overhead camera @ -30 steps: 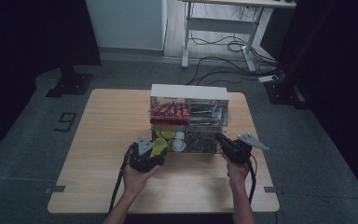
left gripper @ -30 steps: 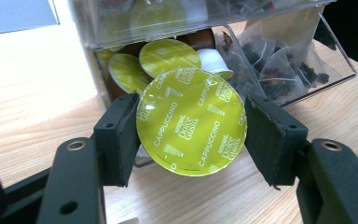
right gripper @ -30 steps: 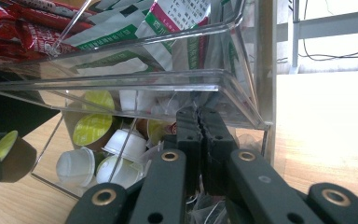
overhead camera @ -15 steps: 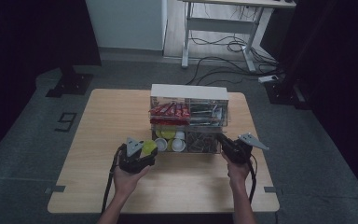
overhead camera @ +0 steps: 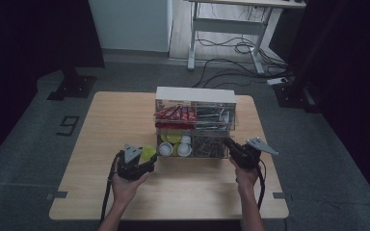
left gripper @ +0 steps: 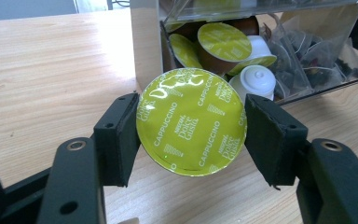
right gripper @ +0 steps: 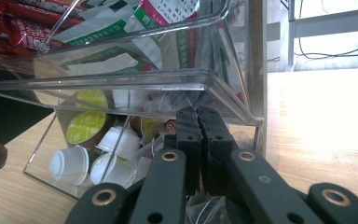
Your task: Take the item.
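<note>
My left gripper (left gripper: 191, 123) is shut on a coffee capsule (left gripper: 191, 120) with a lime-green "Cappuccino" lid, one pad on each side of its rim. In the high view the left gripper (overhead camera: 145, 158) holds that capsule (overhead camera: 148, 153) just left of the clear organizer's (overhead camera: 195, 97) lower drawer. More green-lidded and white capsules (left gripper: 256, 79) lie in that drawer. My right gripper (right gripper: 198, 116) has its jaws pressed together against the drawer's front right corner, under the upper tray's rim. In the high view the right gripper (overhead camera: 230, 143) sits at that corner. Whether it pinches anything I cannot tell.
The organizer's upper tray holds red packets (overhead camera: 174, 113) and green-and-white sachets (right gripper: 121, 28). Tea bags (left gripper: 307, 51) fill the drawer's right half. The wooden table (overhead camera: 120, 120) lies bare to the left of and in front of the organizer. Cables trail from both grippers.
My left hand has drawn the capsule away from the drawer, leftward and a little toward the near edge. The right gripper has stayed put.
</note>
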`<state>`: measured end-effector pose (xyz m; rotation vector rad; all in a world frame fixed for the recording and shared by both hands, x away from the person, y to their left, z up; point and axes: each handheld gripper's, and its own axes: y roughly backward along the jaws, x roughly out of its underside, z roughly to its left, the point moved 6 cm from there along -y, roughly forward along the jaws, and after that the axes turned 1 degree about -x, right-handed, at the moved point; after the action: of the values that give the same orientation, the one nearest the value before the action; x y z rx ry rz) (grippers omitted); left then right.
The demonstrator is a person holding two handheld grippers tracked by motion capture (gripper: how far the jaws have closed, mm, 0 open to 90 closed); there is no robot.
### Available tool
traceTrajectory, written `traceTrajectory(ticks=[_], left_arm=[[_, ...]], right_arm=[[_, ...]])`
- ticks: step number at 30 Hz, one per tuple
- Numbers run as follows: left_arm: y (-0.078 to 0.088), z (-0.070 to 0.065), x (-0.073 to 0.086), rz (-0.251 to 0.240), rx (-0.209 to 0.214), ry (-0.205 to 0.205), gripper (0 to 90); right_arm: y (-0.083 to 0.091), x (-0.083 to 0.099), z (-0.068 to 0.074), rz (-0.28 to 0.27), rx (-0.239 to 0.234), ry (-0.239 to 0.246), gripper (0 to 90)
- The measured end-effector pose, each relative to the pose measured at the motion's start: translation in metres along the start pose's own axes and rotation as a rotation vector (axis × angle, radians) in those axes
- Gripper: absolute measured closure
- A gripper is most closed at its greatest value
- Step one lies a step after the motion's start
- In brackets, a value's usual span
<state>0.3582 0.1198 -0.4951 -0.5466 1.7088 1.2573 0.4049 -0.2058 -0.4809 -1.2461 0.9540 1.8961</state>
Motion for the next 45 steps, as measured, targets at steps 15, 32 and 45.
traceTrajectory(ticks=[15,32,45], left_arm=[[0.007,0.022,0.015,0.015,-0.034,0.025,38.4],[0.007,0.041,0.036,0.062,-0.060,0.046,38.4],[-0.004,0.053,0.069,0.144,-0.081,0.073,38.3]], right_arm=[[-0.001,0.002,-0.001,0.009,0.001,0.000,86.7],[0.001,0.001,-0.001,0.007,-0.001,-0.004,86.7],[0.000,0.002,-0.001,0.012,0.001,0.000,86.7]])
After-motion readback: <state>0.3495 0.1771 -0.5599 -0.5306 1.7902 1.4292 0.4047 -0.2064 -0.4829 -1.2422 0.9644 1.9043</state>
